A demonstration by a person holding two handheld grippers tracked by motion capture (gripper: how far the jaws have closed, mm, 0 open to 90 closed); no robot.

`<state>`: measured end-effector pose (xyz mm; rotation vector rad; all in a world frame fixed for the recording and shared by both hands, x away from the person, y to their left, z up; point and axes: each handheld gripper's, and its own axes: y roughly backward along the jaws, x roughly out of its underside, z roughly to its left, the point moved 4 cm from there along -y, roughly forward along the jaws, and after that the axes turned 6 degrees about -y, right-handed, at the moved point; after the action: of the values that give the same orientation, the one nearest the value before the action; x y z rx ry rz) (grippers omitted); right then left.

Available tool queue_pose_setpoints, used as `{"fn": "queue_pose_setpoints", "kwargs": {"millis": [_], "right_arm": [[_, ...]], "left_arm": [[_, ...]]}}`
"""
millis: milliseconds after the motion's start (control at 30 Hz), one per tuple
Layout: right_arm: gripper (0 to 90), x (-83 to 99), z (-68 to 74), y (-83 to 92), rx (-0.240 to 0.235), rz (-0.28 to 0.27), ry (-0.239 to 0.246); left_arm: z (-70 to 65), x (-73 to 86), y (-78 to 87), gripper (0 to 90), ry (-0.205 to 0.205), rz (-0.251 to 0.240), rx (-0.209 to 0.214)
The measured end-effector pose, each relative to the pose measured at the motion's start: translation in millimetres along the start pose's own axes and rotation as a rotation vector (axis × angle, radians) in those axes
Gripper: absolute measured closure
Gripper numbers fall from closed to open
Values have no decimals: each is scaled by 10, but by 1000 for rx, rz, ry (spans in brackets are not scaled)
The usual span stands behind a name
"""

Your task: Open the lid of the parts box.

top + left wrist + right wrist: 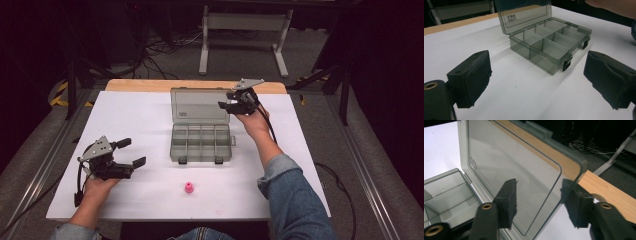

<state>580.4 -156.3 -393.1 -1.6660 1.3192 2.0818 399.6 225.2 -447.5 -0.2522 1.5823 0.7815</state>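
Lid (524, 177) between right gripper (539, 197); untouched.

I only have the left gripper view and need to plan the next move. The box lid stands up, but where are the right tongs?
Observer: The right tongs straddle the lid at its right edge, near the top corner. There is one jaw on each face, and the pads are not pressing.
Operator: Anything loose on the table?
Observer: A small pink piece lies on the white sheet, between the box and the person.
Operator: Are the left tongs near it?
Observer: No. The left tongs are open, well to its left.
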Motion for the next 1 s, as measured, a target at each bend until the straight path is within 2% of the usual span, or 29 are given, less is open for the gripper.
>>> {"fn": "queue_pose_setpoints", "kwargs": {"millis": [167,300,567,800,1000], "right_arm": [[355,28,-30,-68,-36,-28,-51],[313,57,-49,-119,-41,-27,-71],[256,170,-74,-245,-38,23,-123],[238,260,-94,-322,-64,63,-176],[230,312,-100,-360,-66,95,-193]], "left_arm": [[-5,-2,1,87,11,-8,4],[-5,-6,9,87,9,-11,3],[-9,-8,12,86,10,-11,7],[-19,-3,-11,87,2,-3,17],[-31,-2,-18,86,3,0,20]]}}
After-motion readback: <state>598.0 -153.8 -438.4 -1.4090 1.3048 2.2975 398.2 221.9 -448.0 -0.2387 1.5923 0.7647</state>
